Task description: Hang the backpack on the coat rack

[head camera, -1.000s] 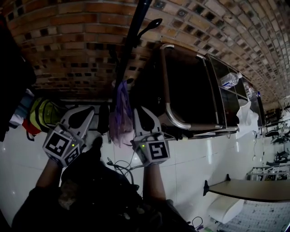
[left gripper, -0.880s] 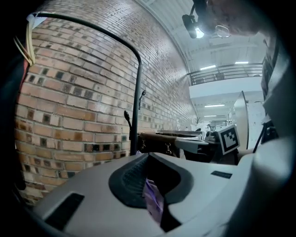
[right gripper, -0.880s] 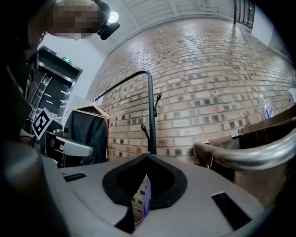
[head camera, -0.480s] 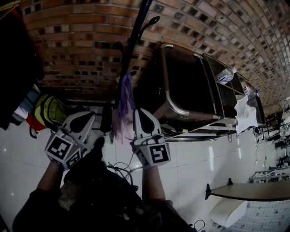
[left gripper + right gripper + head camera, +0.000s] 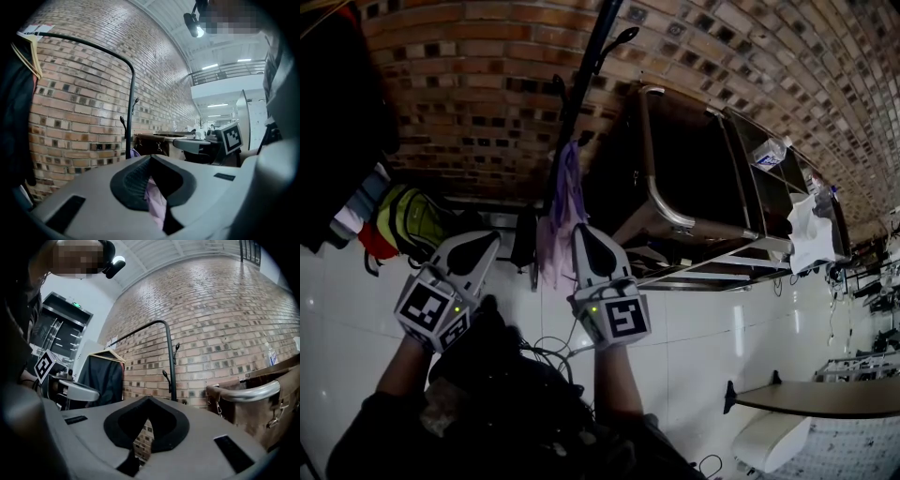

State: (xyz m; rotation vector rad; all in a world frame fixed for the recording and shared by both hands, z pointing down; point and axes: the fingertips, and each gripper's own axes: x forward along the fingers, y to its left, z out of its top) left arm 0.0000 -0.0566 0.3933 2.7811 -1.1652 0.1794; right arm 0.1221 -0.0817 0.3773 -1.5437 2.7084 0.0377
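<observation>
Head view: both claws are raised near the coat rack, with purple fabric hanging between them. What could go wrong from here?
1. The left claw is shut on only a thin fold of the purple fabric, which might slip out under load.
2. The right claw is shut with nothing visible between its jaws, so it may not be sharing the weight.
3. The hooks on the coat rack look small, so the fabric could miss one.

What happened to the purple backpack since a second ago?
The purple backpack has gone a bit higher, closer to the pole of the coat rack. The left gripper still clamps its fabric, and both grippers still flank it. The right gripper is shut, with nothing seen between its jaws.
</observation>
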